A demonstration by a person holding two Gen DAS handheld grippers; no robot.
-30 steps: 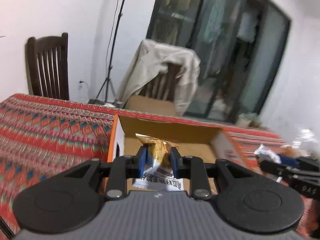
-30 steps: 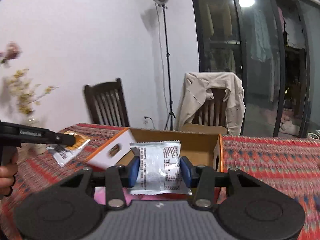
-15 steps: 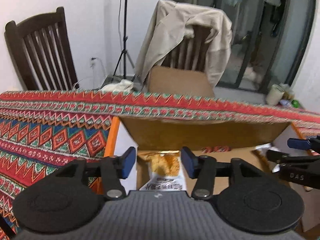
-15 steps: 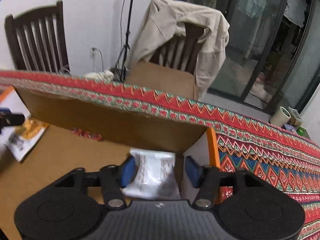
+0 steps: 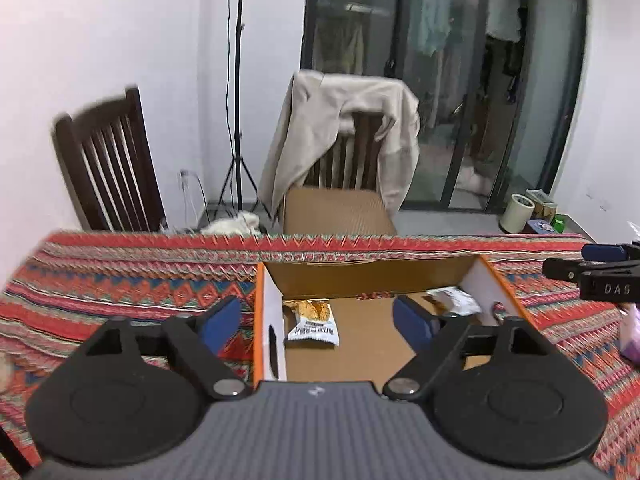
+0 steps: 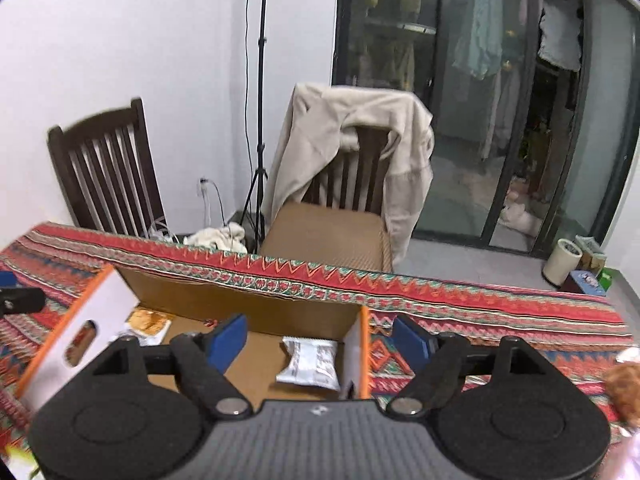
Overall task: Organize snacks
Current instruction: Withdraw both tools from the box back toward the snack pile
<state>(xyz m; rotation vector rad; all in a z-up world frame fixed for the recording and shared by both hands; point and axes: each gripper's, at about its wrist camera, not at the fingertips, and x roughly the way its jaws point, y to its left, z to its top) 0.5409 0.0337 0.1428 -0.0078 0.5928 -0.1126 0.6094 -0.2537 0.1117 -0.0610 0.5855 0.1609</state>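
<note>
Left wrist view: left gripper (image 5: 316, 324) jaws have just been opening and now stand wide apart, nothing between the pads. The orange-printed snack packet (image 5: 313, 321) lies flat on the floor of the cardboard box (image 5: 372, 276), against the left wall. The silver packet (image 5: 454, 300) sits at the box's right end. The right gripper (image 5: 600, 266) pokes in at the right edge.

Step looks like release and retreat. To do it well: lift straight up clear of the box walls before swinging out, since the wide fingers (image 5: 220, 322) straddle the orange-edged left wall (easy to clip it and drag the box across the cloth).

Right wrist view: right gripper (image 6: 320, 338) jaws have just been opening too, now well apart and empty. The silver packet (image 6: 310, 364) rests in the box's right corner, beside the right wall. The orange packet (image 6: 148, 322) lies at the far left.

Materials: box is plain corrugated card inside, white outside with orange rims and a cut-out handle slot (image 6: 80, 342). Packets are crinkly foil pillows, light and slippery. The tablecloth (image 6: 480, 304) is woven, with a red zigzag pattern.
</note>
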